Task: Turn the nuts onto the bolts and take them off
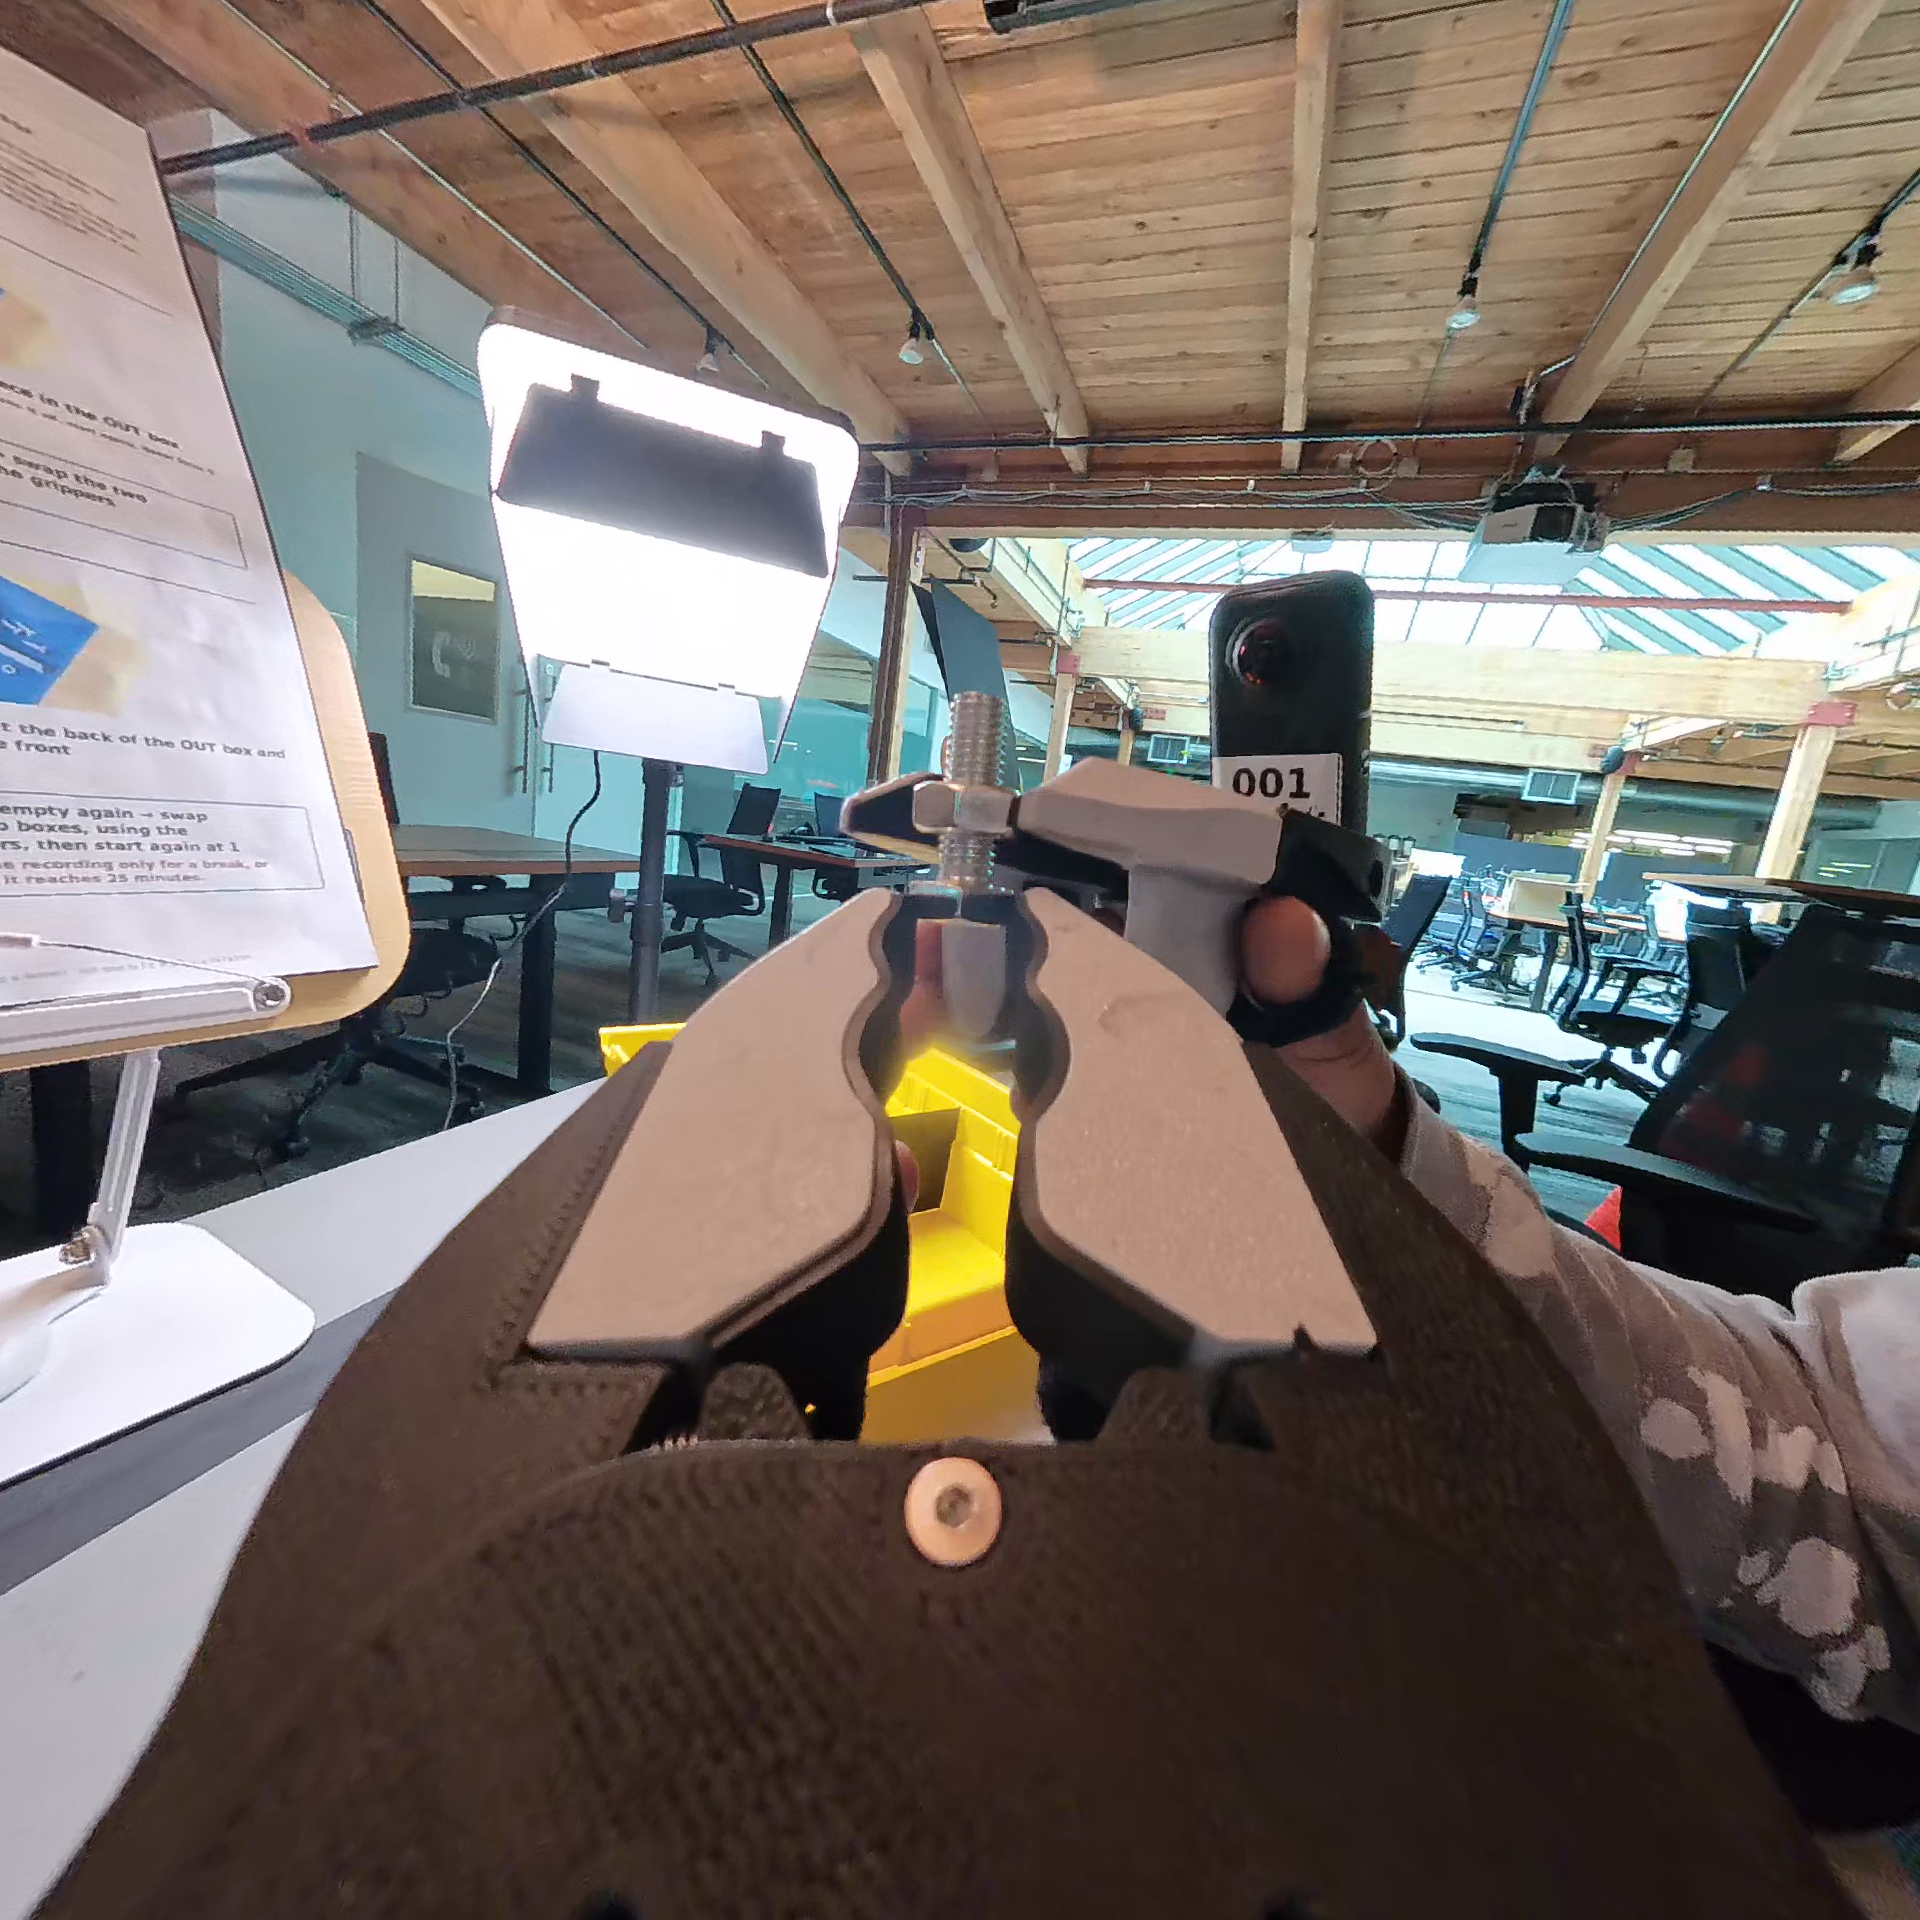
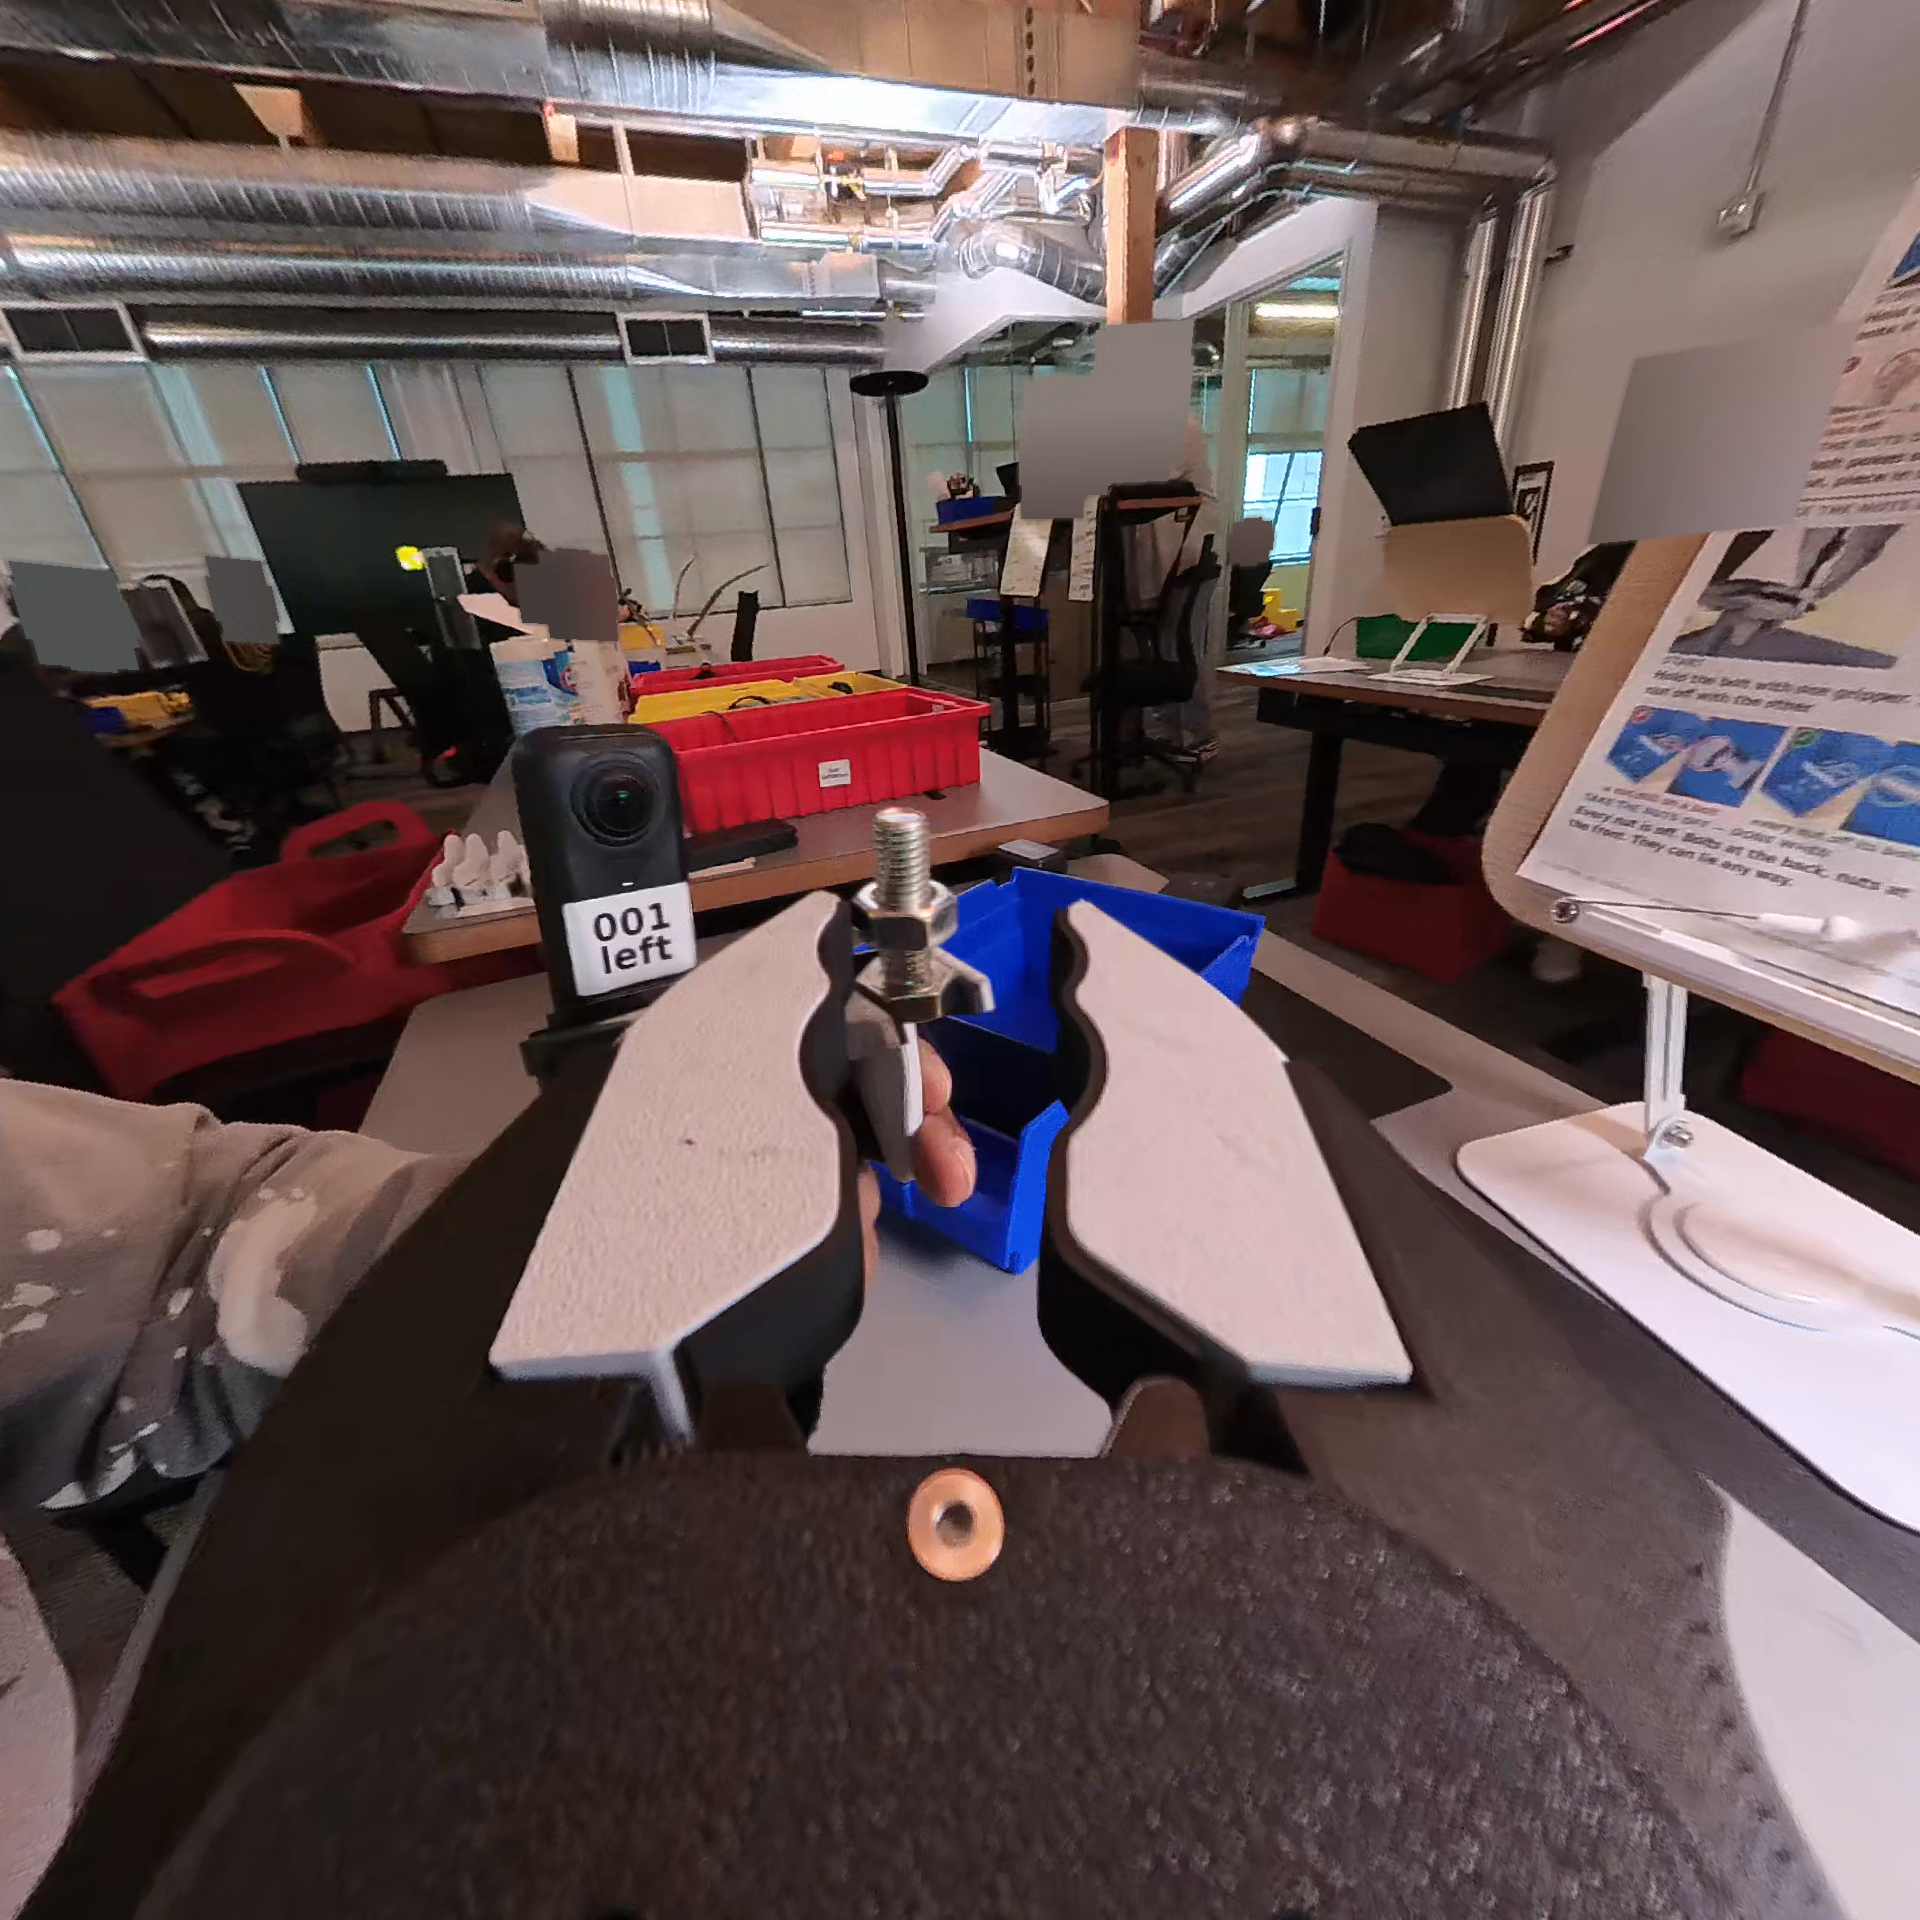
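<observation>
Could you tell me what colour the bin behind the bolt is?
Blue plastic bin, clearest in the right wrist view.

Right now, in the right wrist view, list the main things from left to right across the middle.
Red bag → black camera → bolt → blue bin → instruction sheet on its stand.

1. A bolt (image 1: 975, 831) is held upright by its head between the tips of the left gripper (image 1: 961, 906).
2. A nut (image 1: 961, 802) sits partway down the thread, flanked on both sides by the right gripper (image 1: 971, 805).
3. A yellow bin (image 1: 951, 1226) is seen below, between the fingers.
4. A lit lamp panel (image 1: 665, 540) stands behind.
</observation>
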### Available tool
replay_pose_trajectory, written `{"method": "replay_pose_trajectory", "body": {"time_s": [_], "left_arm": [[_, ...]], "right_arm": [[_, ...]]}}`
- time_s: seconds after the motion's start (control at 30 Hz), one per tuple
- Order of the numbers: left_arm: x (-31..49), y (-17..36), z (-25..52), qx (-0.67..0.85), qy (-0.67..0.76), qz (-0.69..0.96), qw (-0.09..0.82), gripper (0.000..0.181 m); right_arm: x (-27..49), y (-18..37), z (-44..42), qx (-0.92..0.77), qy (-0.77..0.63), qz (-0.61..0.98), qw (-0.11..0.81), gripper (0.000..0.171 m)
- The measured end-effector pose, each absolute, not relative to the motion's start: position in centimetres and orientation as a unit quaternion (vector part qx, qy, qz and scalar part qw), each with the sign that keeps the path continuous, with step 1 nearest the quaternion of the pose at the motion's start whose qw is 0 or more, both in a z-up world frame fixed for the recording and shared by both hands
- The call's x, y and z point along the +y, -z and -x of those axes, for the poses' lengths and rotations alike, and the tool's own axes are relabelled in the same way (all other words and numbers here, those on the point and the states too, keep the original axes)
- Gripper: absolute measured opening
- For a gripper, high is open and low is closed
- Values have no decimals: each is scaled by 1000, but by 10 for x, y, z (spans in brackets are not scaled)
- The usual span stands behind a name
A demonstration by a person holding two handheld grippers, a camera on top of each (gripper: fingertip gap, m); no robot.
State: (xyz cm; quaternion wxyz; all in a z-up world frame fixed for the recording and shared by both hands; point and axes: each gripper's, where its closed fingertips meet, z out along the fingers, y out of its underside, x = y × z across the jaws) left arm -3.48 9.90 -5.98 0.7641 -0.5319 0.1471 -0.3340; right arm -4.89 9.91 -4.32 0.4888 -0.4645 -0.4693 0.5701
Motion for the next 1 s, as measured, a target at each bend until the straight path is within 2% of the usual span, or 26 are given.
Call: {"method": "replay_pose_trajectory", "body": {"time_s": [0.07,0.1,0.17,0.23,0.37,0.53,0.57,0.6,0.63,0.73,0.93,0.97,1.0], "left_arm": [[101,60,38,138,338,535,762,18],[100,58,42,133,347,525,766,18],[99,55,46,132,339,523,771,18],[97,52,45,135,336,521,773,18],[99,57,40,137,337,525,770,18],[97,57,37,141,335,524,770,18],[97,55,41,133,342,519,772,18],[95,53,43,134,346,512,775,18],[95,52,45,137,340,513,777,18],[93,48,45,137,339,508,780,18],[93,52,38,141,343,509,777,18],[92,50,40,137,348,506,777,18],[91,48,42,139,352,501,779,18]], "right_arm": [[104,43,47,-468,-571,466,487,36],[111,42,44,-453,-569,477,494,21],[125,34,34,-418,-565,473,531,13],[121,33,34,-427,-577,473,510,25],[102,37,45,-449,-580,464,496,36],[104,40,48,-450,-577,471,494,41],[107,39,46,-445,-580,473,492,35],[117,36,41,-419,-575,483,510,15],[125,31,35,-401,-574,477,531,12],[121,30,34,-414,-582,476,513,27],[97,34,47,-446,-583,456,503,37],[102,33,45,-440,-581,458,510,34],[114,31,40,-416,-573,473,525,15]]}}
